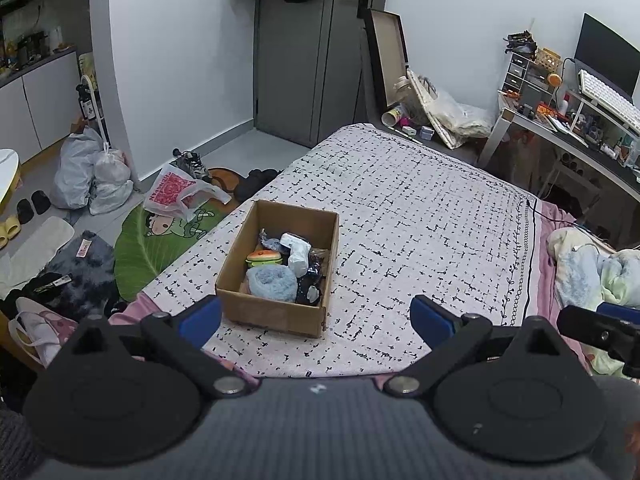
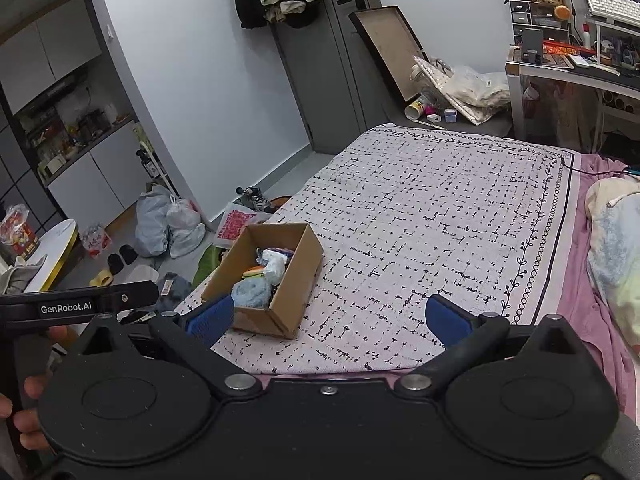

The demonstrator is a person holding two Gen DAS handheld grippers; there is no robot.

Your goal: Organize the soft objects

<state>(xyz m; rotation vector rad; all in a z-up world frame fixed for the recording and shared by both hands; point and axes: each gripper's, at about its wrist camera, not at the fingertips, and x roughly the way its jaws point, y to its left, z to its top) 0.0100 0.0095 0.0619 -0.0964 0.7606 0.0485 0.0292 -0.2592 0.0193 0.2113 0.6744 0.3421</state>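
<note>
An open cardboard box (image 1: 276, 312) stands on the patterned bedspread (image 1: 420, 208) near the bed's left edge. It holds several soft items: a light blue fluffy roll (image 1: 270, 282), a burger-shaped plush (image 1: 264, 258), a white pouch (image 1: 298, 254) and dark pieces. My left gripper (image 1: 316, 316) is open and empty, held back from the box, just right of its near wall. In the right wrist view the box (image 2: 296, 284) sits ahead and left of my right gripper (image 2: 330, 318), which is open and empty above the bedspread (image 2: 440, 208).
Crumpled bedding (image 2: 616, 248) lies at the bed's right side. A cluttered desk (image 1: 580, 136) stands at the far right. Bags (image 1: 92, 176), shoes and a green leaf-shaped mat (image 1: 160, 244) lie on the floor left of the bed. A grey door (image 1: 304, 60) is at the back.
</note>
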